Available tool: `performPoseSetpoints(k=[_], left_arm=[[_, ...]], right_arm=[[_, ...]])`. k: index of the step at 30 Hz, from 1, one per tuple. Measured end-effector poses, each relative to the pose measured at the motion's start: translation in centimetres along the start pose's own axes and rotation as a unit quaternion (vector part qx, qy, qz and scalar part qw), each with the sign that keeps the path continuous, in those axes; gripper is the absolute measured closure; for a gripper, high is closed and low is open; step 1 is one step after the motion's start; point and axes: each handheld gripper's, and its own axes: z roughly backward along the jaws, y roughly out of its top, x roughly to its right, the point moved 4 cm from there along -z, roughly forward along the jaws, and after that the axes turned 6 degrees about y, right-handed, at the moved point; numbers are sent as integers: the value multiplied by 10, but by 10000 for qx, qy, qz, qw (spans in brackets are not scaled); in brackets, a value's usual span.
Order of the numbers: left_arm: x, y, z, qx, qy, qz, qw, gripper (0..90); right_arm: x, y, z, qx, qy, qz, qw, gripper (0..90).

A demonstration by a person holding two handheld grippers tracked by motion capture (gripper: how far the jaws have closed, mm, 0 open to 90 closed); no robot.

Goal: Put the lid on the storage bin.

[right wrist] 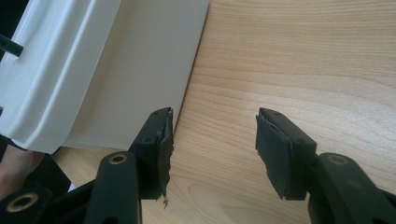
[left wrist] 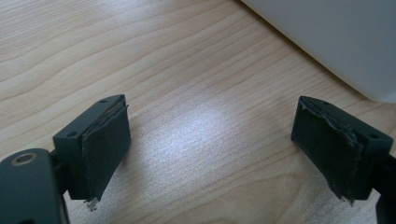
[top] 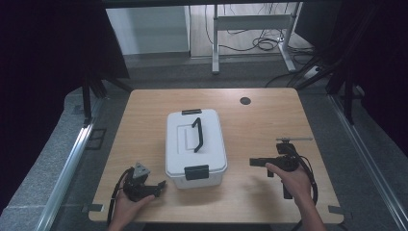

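one white storage box (top: 196, 147) sits lid-on in the middle of the wooden table (top: 144, 120), with one black carry handle (top: 197, 134) on top and two black latches, one at the far end (top: 191, 111) and one at the near end (top: 197, 172). two grippers are up, one per hand. the left gripper (top: 161, 185) sits low at the box's near left corner, jaws spread wide with nothing between them; in the left gripper view (left wrist: 210, 140) there's bare wood across the whole gap, and the box wall (left wrist: 336, 42) runs past beyond and outside the right jaw, clear of its tip. the right gripper (top: 254, 162) points in at the box's right side, jaws parted and holding nothing; in the right gripper view (right wrist: 212, 140) the box's wall (right wrist: 135, 74) lies just beyond the left jaw, its bottom edge running right up by that jaw's tip, while open tabletop stretches ahead of and past the right jaw. one dark round hole (top: 245, 100) marks the table's far edge, well beyond both sets of jaws. plenty of free wood either side of the box
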Motion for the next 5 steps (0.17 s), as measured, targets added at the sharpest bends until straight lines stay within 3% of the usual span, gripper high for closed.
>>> performPoseSetpoints(k=[5], left_arm=[[0,0,0,1,0,1,10000,116]], right_arm=[[1,-2,0,-28,-10,-3,10000,465]])
